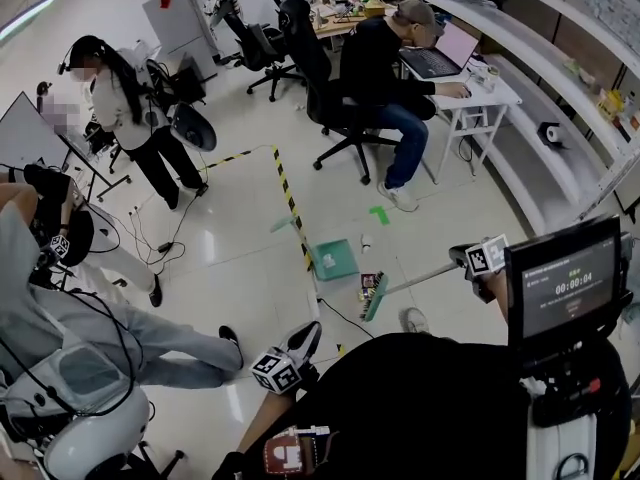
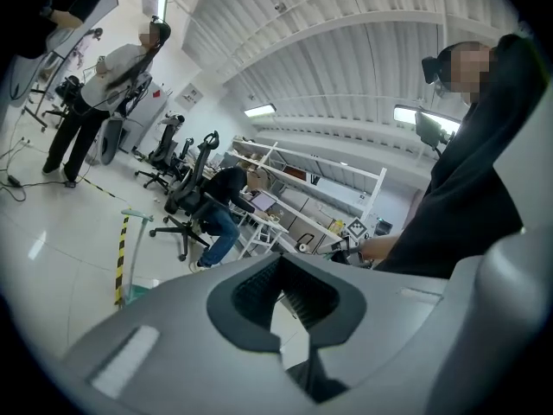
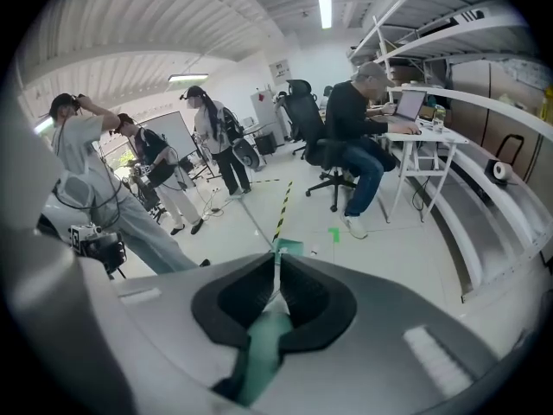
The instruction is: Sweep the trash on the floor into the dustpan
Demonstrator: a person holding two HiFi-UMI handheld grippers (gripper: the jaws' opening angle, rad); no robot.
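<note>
Hovering at the bottom centre, the left gripper [image 1: 307, 337] has its fingers pressed together on nothing. At the right edge, the right gripper [image 1: 465, 260] clamps its fingers on the broom [image 1: 376, 295] handle. Just past the broom head lies trash [image 1: 368, 281], then the green dustpan [image 1: 335, 259] at mid-frame, beside striped floor tape [image 1: 290, 203].

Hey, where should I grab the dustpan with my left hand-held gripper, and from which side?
Take the dustpan by its handle, near the top, coming in level from the side. The handle stands nearly upright and thin, so jaws fit round it; the pan lies low and wide on the floor.
</note>
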